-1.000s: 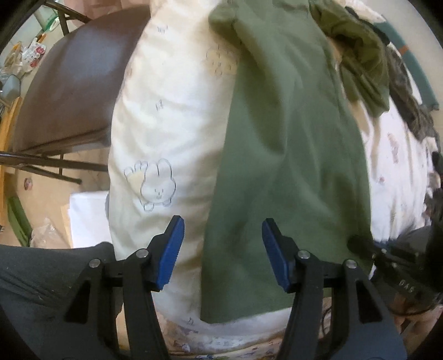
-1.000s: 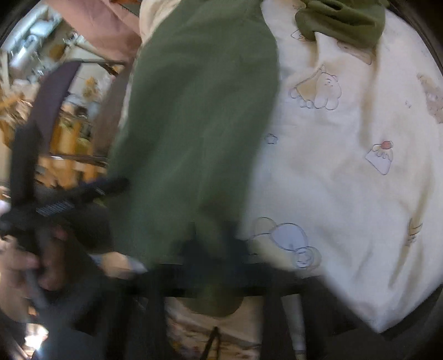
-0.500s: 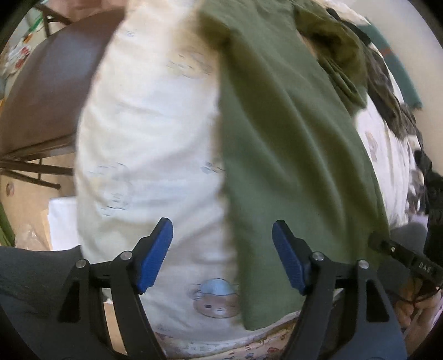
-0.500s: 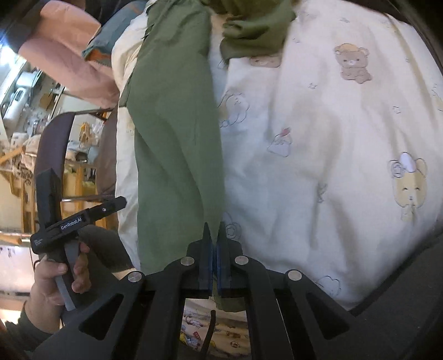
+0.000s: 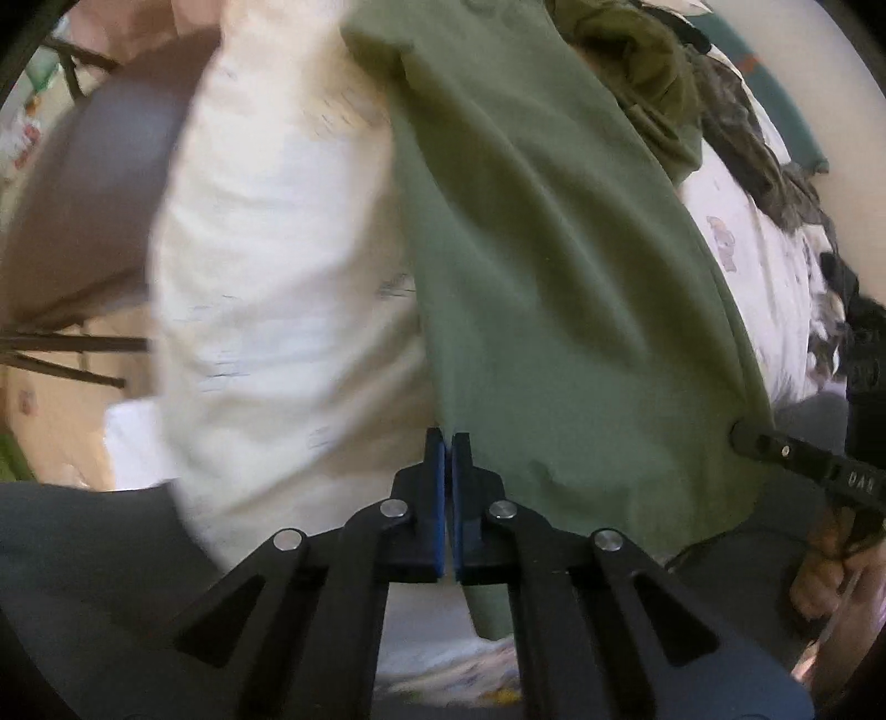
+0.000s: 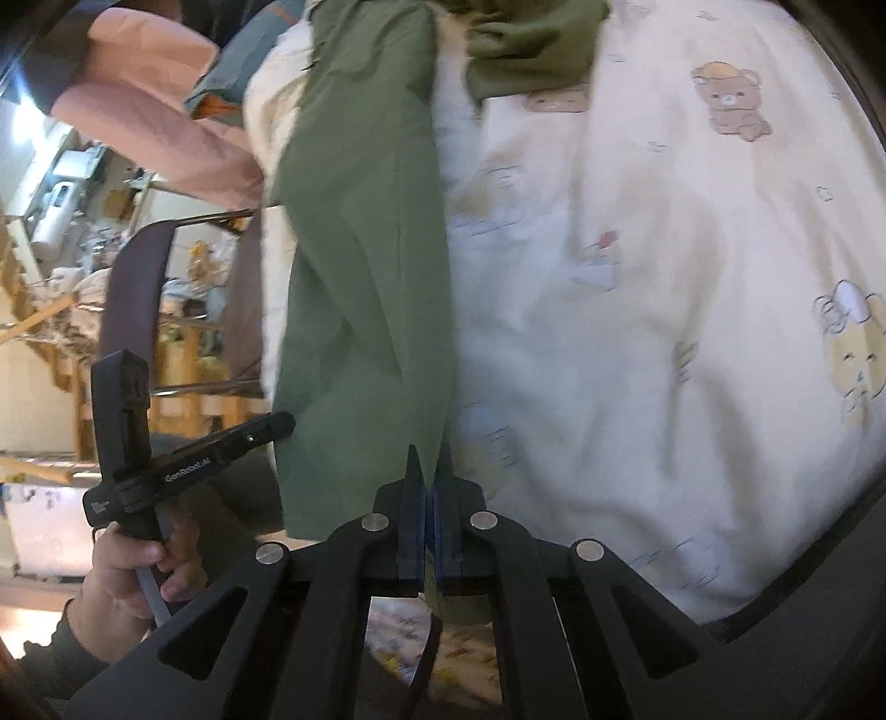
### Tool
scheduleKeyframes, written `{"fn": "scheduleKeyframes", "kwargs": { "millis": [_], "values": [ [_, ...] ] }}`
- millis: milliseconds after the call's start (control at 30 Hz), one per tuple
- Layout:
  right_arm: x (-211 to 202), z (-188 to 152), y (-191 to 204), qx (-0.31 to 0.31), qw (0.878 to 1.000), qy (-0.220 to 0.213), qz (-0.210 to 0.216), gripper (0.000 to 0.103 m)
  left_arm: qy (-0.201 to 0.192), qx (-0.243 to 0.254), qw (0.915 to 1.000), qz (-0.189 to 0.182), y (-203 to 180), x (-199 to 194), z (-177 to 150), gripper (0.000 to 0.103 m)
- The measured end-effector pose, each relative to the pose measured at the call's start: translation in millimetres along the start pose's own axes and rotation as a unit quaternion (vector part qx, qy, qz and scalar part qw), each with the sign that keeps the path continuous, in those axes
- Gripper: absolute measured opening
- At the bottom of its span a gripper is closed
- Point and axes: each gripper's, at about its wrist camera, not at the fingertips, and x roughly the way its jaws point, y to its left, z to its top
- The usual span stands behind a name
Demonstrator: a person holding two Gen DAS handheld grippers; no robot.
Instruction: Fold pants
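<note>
The green pants [image 5: 554,277] lie lengthwise on a cream bedcover [image 5: 266,249] printed with cartoon animals, the hem end nearest me. My left gripper [image 5: 448,437] is shut on the pants' left edge near the hem, and green fabric hangs below its blue pads. In the right wrist view the pants [image 6: 365,266] run up the left of the bedcover [image 6: 664,304]. My right gripper [image 6: 427,471] is shut on their right edge, with a point of fabric pinched between the pads. The two grippers hold opposite sides of the same end.
A crumpled olive garment [image 5: 637,72] lies at the far end of the bed [image 6: 531,50]. A dark chair [image 5: 83,194] stands left of the bed. Pink bedding [image 6: 155,116] is at the far left. A person's hand [image 6: 138,559] holds the left gripper's handle.
The left jaws, wide open before, have closed on the pants' left edge after shifting right. The right gripper stays shut on the right edge and has hardly moved in the last half second.
</note>
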Motion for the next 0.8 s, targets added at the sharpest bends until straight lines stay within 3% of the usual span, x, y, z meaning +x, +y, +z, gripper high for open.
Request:
{"fn": "scheduleKeyframes", "kwargs": {
  "millis": [167, 300, 400, 533, 567, 633, 667, 700, 800],
  "values": [
    [-1.3, -19.7, 33.0, -0.023, 0.999, 0.019, 0.035, 0.001, -0.013, 0.000, 0.9997, 0.023, 18.7, -53.0, -15.6, 0.000],
    [30.5, -28.7, 36.4, -0.027, 0.998, 0.055, 0.007, 0.001, 0.018, 0.014, 0.9969, 0.075, 25.9, -38.0, -19.4, 0.000],
    [69.9, -32.6, 17.6, -0.002, 0.994, 0.101, -0.033, 0.006, 0.045, -0.008, 0.9954, 0.084, 33.3, -21.5, -18.9, 0.001],
    [78.4, -30.6, 8.8, 0.019, 0.993, 0.112, -0.040, 0.008, 0.029, 0.010, 0.9935, 0.110, 21.7, -20.5, -12.2, 0.002],
    [73.2, -29.3, 10.7, 0.019, 0.993, 0.113, -0.039, 0.015, 0.027, 0.010, 0.9940, 0.105, 18.1, -19.6, -8.3, 0.006],
    [61.8, -29.0, 15.6, 0.011, 0.993, 0.113, -0.041, 0.044, 0.020, 0.013, 0.9943, 0.104, 13.4, -19.9, -3.3, 0.027],
    [54.5, -29.6, 17.7, 0.008, 0.993, 0.113, -0.035, 0.061, 0.006, 0.020, 0.9945, 0.102, 7.3, -21.2, 0.7, 0.045],
    [49.2, -28.9, 20.4, 0.004, 0.993, 0.111, -0.030, 0.063, -0.003, 0.026, 0.9944, 0.102, 3.1, -22.3, 3.3, 0.056],
    [20.7, -26.5, 25.3, -0.025, 0.996, 0.088, -0.002, 0.063, -0.025, 0.044, 0.9943, 0.094, -17.0, -23.3, 14.6, 0.061]
  ]
}}
